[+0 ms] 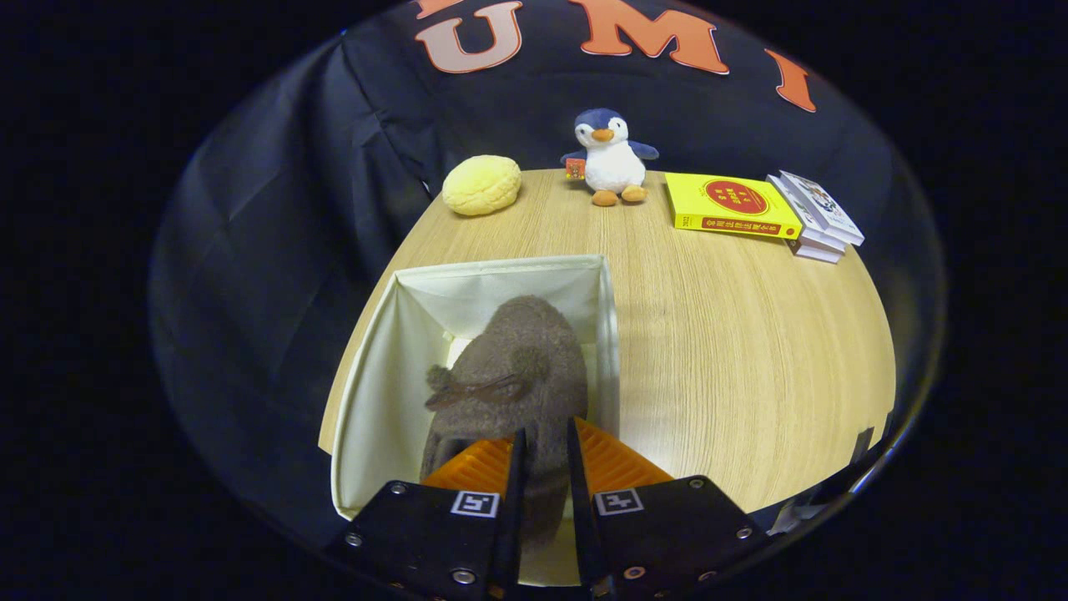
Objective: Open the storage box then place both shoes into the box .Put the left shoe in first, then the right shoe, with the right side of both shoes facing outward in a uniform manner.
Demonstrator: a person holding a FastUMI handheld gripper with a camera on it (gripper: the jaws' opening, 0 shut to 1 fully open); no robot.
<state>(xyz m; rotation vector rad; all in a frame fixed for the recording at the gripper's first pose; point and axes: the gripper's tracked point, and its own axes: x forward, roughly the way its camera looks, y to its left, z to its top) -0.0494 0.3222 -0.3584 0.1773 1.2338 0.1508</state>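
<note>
A cream fabric storage box (377,392) stands open on the wooden table, its mouth facing up towards me. A brown fuzzy shoe (513,371) with a small bow on top hangs over the box's opening, toe pointing away. My gripper (545,442) is shut on the shoe's heel rim, with both fingers pressing on the fabric. The shoe hides most of the box's inside; a pale patch of its bottom shows to the left of the toe.
At the table's far edge sit a yellow bun-shaped cushion (481,184), a plush penguin (610,159), a yellow book (730,205) and a small stack of books (818,217). Bare wooden tabletop (734,351) spreads to the right of the box.
</note>
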